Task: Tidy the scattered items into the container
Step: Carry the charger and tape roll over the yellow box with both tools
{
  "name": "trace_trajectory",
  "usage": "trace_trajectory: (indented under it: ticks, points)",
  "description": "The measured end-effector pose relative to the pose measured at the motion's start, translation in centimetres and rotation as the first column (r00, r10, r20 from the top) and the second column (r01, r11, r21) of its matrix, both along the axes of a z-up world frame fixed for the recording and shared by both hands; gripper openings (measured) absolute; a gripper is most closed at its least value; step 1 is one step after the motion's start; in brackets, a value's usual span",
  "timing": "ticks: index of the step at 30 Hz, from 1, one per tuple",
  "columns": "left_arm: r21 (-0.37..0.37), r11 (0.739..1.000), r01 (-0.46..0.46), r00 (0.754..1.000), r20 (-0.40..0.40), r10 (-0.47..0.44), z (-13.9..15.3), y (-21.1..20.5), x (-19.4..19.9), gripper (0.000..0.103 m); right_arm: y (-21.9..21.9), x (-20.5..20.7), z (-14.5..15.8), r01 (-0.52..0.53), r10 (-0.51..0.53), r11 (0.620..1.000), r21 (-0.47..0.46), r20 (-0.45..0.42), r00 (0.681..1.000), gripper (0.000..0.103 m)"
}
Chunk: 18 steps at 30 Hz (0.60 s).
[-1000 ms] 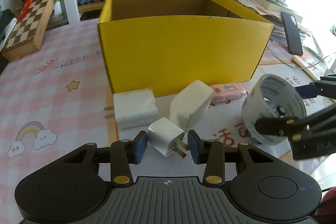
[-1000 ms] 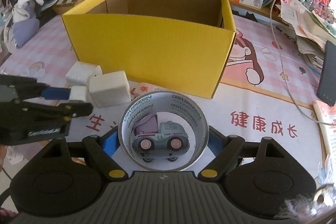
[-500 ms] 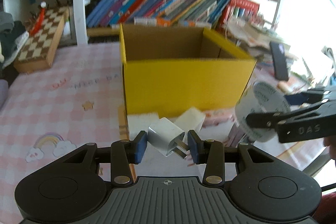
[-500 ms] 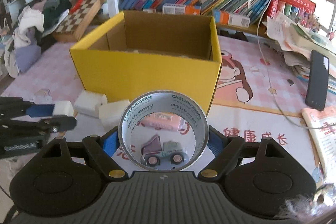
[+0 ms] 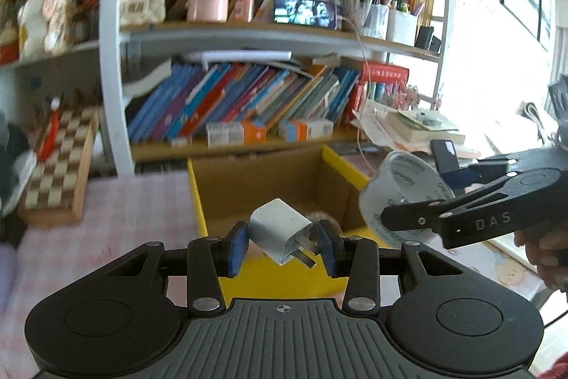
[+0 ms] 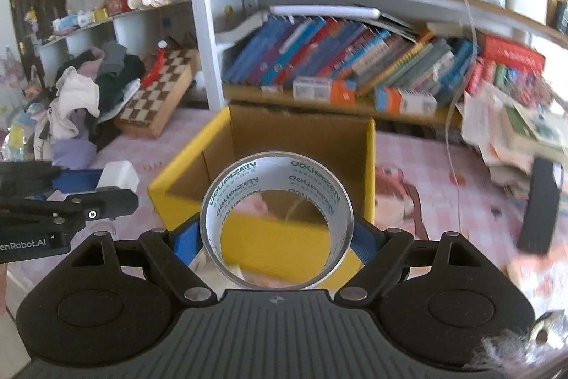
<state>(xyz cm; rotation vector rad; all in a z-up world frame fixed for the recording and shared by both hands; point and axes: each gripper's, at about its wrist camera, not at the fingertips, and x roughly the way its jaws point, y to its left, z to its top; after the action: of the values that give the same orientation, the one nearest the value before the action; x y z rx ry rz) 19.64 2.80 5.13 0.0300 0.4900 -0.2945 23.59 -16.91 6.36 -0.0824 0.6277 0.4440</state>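
My left gripper (image 5: 282, 238) is shut on a white charger plug (image 5: 278, 229), its prongs pointing down to the right. It hangs above the front wall of the open yellow cardboard box (image 5: 200, 201). My right gripper (image 6: 277, 233) is shut on a roll of clear tape (image 6: 273, 171), held upright over the near wall of the box (image 6: 188, 166). The left wrist view shows the tape (image 5: 397, 187) to the right of the plug, beside the box's right wall. In the right wrist view the plug (image 6: 119, 173) sits left of the box. Something pale lies on the box floor, too blurred to name.
A bookshelf (image 6: 319, 66) stands right behind the box. A chessboard case (image 5: 60, 166) leans at the left, with a pile of clothes (image 6: 88, 87) further left. A black phone (image 6: 539, 205) and stacked papers (image 6: 514, 130) lie at the right. A hand (image 5: 546, 251) holds the right gripper.
Both grippers have risen from the table with the plug and the tape, and now hang over the box's near edge. The loose items on the table have dropped out of sight.
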Motion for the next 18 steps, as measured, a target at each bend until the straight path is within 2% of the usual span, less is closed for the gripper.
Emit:
trace_trajectory:
  ticks: [3,8,15,18]
  points:
    - [0.038,0.999,0.002,1.000,0.006,-0.002,0.0,-0.4,2.9,0.040,0.8,3.0,0.2,-0.031,0.031,0.999,-0.030,-0.002,1.000,0.082]
    - [0.091,0.996,-0.008,0.999,-0.053,0.013,-1.4,-1.0,8.0,0.040,2.8,9.3,-0.9,-0.075,0.071,0.991,-0.110,-0.041,0.997,0.082]
    - [0.194,0.980,0.040,0.988,-0.151,-0.011,-3.6,-2.8,13.0,0.041,4.6,16.7,-4.0,-0.158,0.126,0.963,-0.218,-0.153,0.980,0.082]
    - [0.211,0.976,0.044,0.983,-0.184,-0.005,-4.4,-3.2,14.5,0.041,5.3,19.1,-5.4,-0.201,0.151,0.947,-0.251,-0.204,0.967,0.082]
